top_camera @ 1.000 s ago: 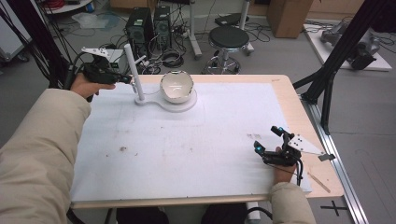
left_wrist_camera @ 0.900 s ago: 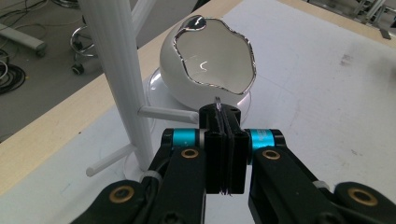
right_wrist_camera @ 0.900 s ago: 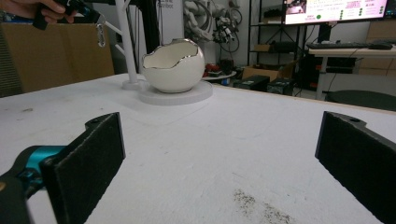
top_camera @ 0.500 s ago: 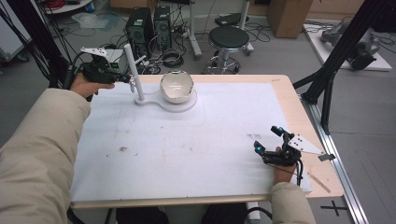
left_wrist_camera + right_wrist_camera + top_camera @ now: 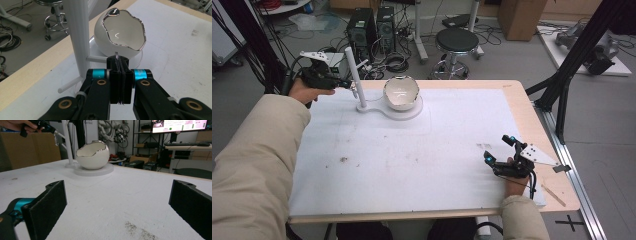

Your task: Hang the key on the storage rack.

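Observation:
A white jewellery stand with an upright post (image 5: pixel 353 75) (image 5: pixel 76 32) and side pegs (image 5: pixel 96 59) shares a round base (image 5: pixel 412 113) with a white egg-shaped bowl (image 5: pixel 401 92) (image 5: pixel 123 35) (image 5: pixel 92 155) at the far left of the table. My left gripper (image 5: pixel 349 84) (image 5: pixel 119 61) is level beside the post, just in front of a peg. Its jaws are shut on a thin metal wire piece (image 5: pixel 116 54), which dangles at its tip (image 5: pixel 56 139). My right gripper (image 5: pixel 497 148) (image 5: pixel 119 187) rests low on the mat at the near right, open, with nothing between its pads.
A white mat (image 5: pixel 412 165) with a few dirt specks (image 5: pixel 343 160) covers the wooden table (image 5: pixel 522 105). Beyond the far edge stand a stool (image 5: pixel 457 40) and computer towers (image 5: pixel 369 27). A black frame leg (image 5: pixel 562 85) rises right of the table.

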Action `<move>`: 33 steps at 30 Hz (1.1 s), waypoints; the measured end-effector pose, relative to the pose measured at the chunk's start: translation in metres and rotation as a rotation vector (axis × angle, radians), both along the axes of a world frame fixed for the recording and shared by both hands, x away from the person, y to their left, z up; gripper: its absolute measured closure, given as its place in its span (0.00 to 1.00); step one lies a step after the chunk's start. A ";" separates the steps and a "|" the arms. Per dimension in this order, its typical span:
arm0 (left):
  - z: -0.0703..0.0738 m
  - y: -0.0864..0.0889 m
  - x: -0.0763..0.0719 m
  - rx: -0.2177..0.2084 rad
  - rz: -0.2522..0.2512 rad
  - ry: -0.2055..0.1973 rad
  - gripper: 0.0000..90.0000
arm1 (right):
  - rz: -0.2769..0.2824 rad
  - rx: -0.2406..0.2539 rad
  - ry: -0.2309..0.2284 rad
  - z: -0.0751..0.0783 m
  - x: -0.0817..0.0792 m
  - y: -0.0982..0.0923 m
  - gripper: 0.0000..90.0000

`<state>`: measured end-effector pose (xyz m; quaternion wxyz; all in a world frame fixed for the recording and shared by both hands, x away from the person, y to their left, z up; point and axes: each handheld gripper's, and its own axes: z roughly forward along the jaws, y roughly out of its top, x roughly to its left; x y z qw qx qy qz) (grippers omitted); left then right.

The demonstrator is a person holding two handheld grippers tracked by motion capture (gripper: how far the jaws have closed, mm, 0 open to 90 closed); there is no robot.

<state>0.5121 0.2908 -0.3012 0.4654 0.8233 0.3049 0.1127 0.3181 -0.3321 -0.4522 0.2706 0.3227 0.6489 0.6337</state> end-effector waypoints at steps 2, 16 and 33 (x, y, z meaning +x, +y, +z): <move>-0.001 0.000 0.001 0.005 0.001 -0.003 0.98 | 0.000 0.000 0.000 0.000 0.000 0.000 0.01; -0.010 -0.001 0.009 0.013 0.020 -0.008 0.98 | -0.002 -0.001 -0.002 0.000 0.000 0.000 0.01; -0.010 0.013 0.009 0.006 0.086 -0.016 0.68 | -0.001 -0.002 -0.002 0.000 0.000 0.000 0.01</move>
